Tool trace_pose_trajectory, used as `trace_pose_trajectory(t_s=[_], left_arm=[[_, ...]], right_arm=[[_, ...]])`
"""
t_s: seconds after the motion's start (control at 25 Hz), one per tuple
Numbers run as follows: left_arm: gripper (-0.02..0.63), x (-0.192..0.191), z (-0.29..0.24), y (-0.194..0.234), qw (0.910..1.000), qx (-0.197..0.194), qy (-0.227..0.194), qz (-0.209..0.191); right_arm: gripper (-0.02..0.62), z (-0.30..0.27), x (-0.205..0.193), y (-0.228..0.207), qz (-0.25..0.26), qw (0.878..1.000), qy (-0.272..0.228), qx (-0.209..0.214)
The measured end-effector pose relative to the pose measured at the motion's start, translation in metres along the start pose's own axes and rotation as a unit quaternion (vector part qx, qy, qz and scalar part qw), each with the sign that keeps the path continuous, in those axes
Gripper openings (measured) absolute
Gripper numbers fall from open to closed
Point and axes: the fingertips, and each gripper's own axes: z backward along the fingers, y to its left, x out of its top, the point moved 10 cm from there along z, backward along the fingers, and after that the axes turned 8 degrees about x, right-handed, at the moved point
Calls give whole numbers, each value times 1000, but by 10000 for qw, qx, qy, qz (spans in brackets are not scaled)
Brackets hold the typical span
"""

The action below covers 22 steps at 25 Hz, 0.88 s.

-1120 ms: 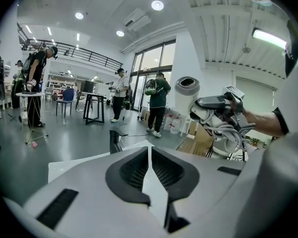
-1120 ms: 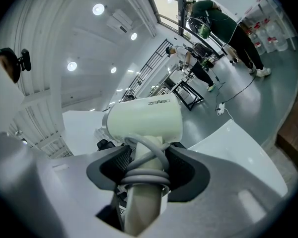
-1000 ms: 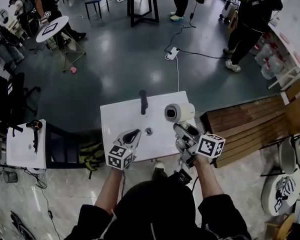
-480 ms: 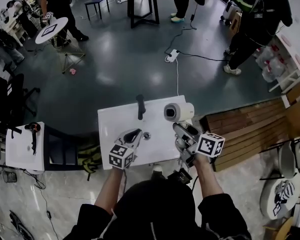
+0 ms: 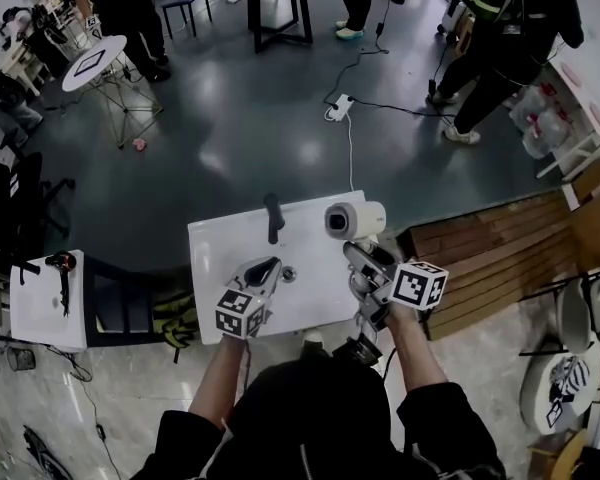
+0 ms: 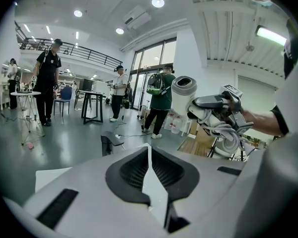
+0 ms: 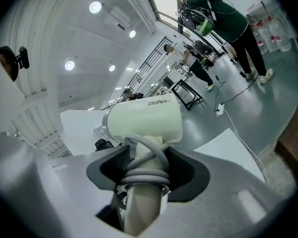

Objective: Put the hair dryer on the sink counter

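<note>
Centre of frame: white sink counter [image 5: 220, 258] with black faucet [image 5: 272, 216].
Hair dryer [image 5: 355, 220]: cord-wrapped, aloft over counter's upper-right corner.
Right gripper [image 5: 365, 256]: pinching its handle.
Left gripper [image 5: 260, 271]: jaws pressed together, empty.
Placing well: lower it level onto bare counter, clear of faucet.
</note>
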Motion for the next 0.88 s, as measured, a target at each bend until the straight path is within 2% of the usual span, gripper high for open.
trace_pose_trajectory(t_s=[0.88], left_arm=[[28,-9,-38,-8,9996,-13,238,139]], right_arm=[[221,-4,30,-42,245,9988,163,-384]])
